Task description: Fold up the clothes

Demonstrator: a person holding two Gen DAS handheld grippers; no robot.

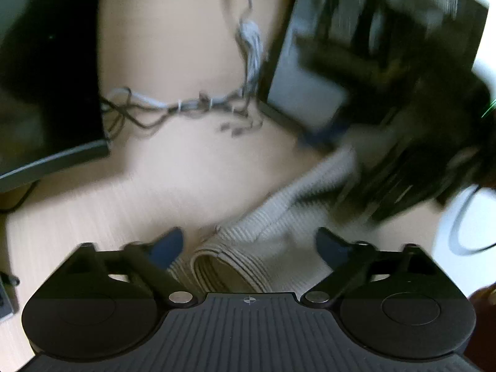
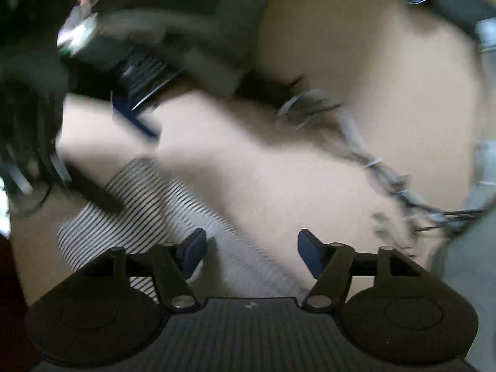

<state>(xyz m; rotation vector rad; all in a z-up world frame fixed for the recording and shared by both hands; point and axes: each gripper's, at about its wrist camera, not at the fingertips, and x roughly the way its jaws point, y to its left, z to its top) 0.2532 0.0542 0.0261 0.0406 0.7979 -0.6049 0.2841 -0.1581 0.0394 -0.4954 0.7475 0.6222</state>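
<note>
both views blurred. striped top lying bunched on pale worktop, one folded edge rolled up just below left tongs. left tongs wide, cloth between the pads but not pinched. right tongs wide too, hovering over the stripes, nothing held. cables near the back, well apart from cloth. monitor at far left.

step judged: between folds, cloth let go, next grip not yet taken. next move likely calls for picking a free edge, closing on a single layer, lifting clear of the roll. risk: catching two layers.
</note>
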